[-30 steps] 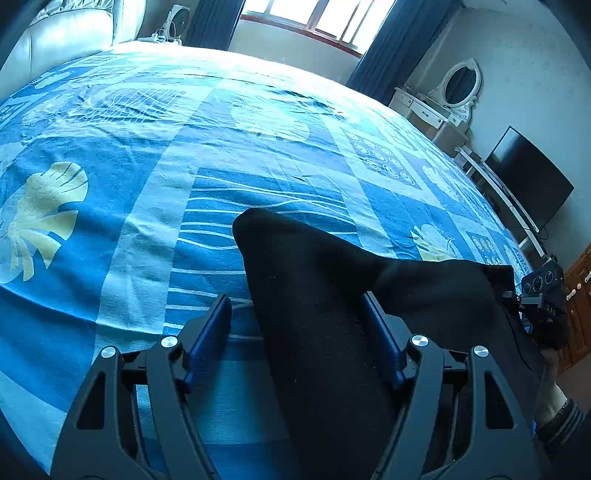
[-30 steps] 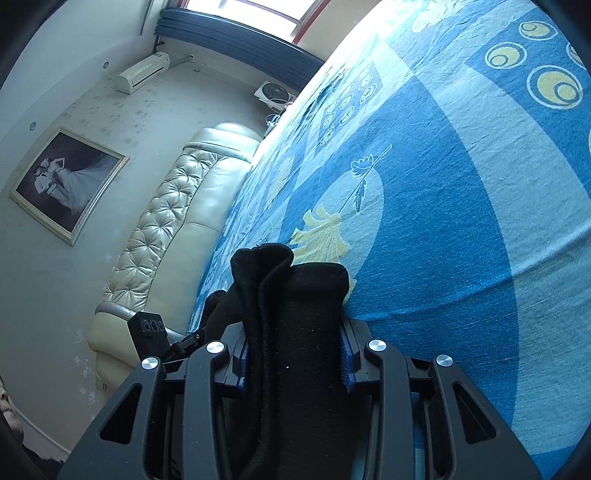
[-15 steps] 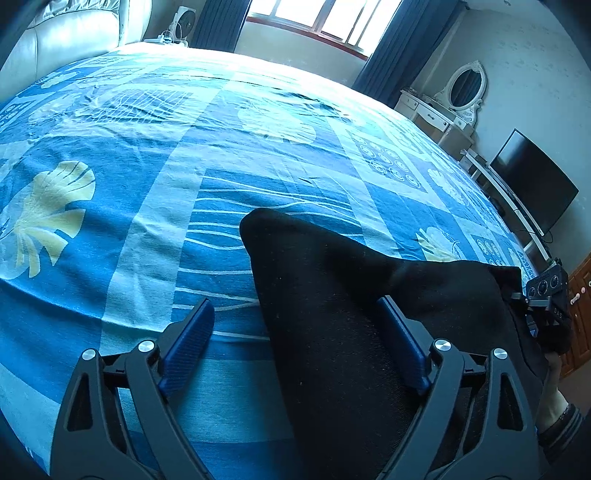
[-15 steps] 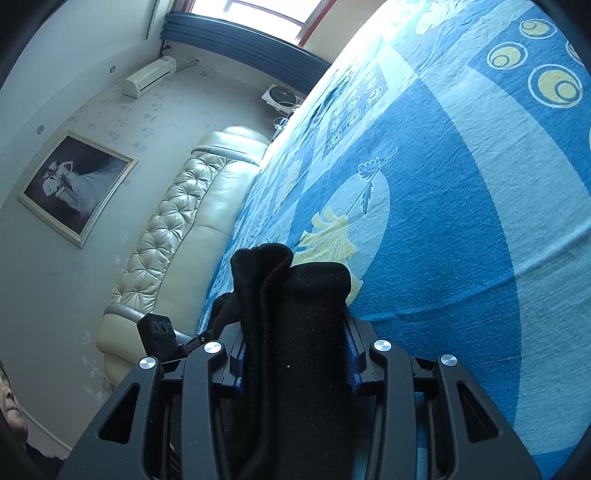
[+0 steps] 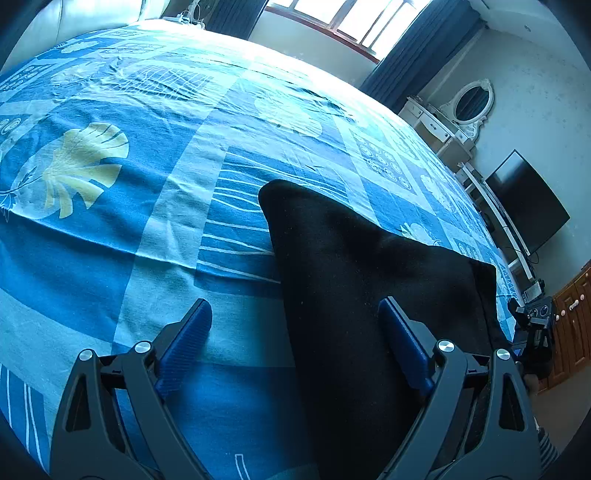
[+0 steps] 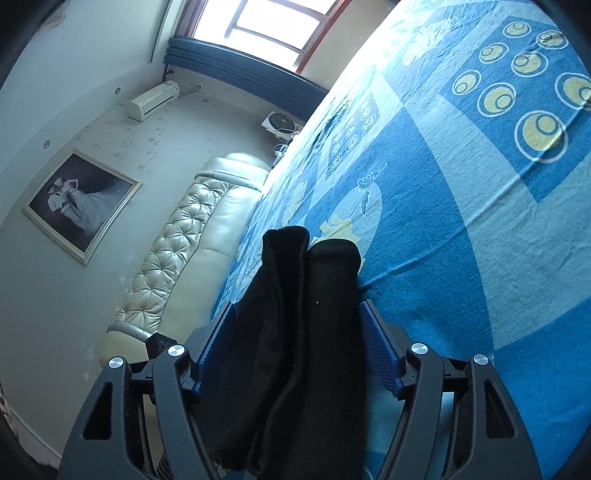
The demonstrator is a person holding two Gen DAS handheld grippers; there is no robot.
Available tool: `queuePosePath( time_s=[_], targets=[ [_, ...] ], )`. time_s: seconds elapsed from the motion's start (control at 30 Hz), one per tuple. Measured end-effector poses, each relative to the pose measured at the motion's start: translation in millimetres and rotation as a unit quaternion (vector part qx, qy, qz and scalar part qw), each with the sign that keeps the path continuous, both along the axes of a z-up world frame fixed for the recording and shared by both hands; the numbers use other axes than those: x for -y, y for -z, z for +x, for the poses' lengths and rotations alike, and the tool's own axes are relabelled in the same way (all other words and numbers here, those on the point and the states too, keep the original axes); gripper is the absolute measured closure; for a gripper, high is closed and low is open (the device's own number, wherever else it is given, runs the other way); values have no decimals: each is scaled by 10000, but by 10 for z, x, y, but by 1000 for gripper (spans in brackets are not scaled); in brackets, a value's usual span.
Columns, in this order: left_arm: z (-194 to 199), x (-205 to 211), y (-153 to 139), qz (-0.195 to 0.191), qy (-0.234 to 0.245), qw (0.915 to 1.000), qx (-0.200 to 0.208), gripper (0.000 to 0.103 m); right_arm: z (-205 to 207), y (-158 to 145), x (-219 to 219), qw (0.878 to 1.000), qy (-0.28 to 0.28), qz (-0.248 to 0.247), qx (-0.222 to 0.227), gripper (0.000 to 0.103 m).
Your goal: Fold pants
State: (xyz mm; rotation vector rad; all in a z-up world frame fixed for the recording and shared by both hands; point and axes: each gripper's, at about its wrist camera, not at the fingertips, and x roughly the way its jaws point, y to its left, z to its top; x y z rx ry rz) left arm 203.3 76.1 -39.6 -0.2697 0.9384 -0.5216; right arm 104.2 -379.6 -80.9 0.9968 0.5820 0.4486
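Black pants (image 5: 354,280) lie folded on the blue patterned bedspread (image 5: 147,177), reaching from my left gripper toward the bed's right edge. My left gripper (image 5: 295,325) is open, its blue pads wide apart, the right pad over the pants and the left pad over bare bedspread. My right gripper (image 6: 299,332) has its pads opened a little around a thick bunched fold of the pants (image 6: 306,295), which still fills the gap. The right gripper also shows small in the left wrist view (image 5: 535,321) at the pants' far end.
A padded cream headboard (image 6: 184,251) runs along the bed's far side. A dresser with an oval mirror (image 5: 469,107) and a dark TV (image 5: 524,206) stand by the right wall. A window (image 5: 351,18) lies beyond the bed.
My left gripper has opened wider and drawn back from the pants. My right gripper's pads have parted a little from the bunched fold.
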Motion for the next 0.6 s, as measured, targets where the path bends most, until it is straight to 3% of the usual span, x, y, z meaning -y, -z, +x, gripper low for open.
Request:
queuePosePath(
  time_s=[0.1, 0.33, 0.47, 0.6],
  targets=[
    [-134, -117, -64, -215, -9, 9997, -101, 11, -240, -35, 68, 9999, 99, 15, -82, 28],
    [-591, -322, 23, -776, 147, 9938, -787, 11, -726, -20, 232, 9979, 309, 155, -541, 26],
    [-761, -271, 99, -939, 430, 9871, -1221, 11, -807, -23, 171, 9972, 331, 137, -654, 23],
    [-906, -223, 135, -1025, 534, 9851, -1274, 9, -733, -58, 0, 9951, 278, -299, -904, 20]
  ],
)
